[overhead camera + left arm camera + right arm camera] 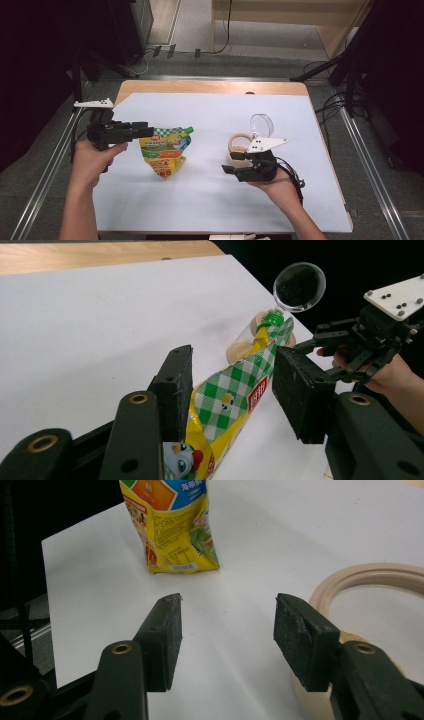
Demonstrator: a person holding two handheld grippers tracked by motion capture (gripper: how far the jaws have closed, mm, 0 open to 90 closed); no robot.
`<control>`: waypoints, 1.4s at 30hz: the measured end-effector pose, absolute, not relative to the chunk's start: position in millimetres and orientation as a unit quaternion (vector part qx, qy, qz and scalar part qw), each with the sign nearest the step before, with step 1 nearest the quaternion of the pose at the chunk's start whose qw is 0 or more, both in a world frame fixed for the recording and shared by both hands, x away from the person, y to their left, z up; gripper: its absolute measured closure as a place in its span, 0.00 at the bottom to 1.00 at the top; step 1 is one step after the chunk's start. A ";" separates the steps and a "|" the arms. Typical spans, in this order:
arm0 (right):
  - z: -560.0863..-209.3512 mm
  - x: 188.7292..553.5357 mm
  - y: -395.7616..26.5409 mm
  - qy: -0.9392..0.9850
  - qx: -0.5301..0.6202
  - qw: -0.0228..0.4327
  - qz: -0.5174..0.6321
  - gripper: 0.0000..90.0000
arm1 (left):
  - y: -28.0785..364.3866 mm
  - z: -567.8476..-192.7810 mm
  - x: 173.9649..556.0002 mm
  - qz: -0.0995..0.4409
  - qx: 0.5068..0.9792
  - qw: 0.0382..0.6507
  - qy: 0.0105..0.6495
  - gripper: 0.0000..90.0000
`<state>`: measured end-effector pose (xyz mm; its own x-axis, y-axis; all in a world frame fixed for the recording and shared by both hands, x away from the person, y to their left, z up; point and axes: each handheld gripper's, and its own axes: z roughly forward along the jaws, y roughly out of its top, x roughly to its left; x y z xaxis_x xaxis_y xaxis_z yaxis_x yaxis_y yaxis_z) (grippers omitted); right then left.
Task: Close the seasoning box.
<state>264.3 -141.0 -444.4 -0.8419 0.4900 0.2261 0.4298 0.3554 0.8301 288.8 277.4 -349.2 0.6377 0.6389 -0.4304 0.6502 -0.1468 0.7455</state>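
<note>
The left hand-held gripper (230, 390) is standing open around the refill pouch (165, 150); the right hand-held gripper (227, 630) is waiting open, empty, near the jar (240, 147). Next: regrip the pouch firmly.

Each black tool, left (142, 131) and right (231, 170), had ribbed pads, brass-coloured rivets and a white plate dotted with dark screws.
</note>
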 end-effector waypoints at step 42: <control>-453.6 295.3 -238.2 0.801 0.380 0.048 0.460 1.00 | 312.4 -410.6 313.5 0.027 0.742 0.459 0.488 0.47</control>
<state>295.3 -238.2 -453.6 -0.7072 0.6527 0.2719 0.5639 0.2886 0.7738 313.5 312.4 -410.6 0.5223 0.7486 -0.4084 0.6997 -0.1024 0.7071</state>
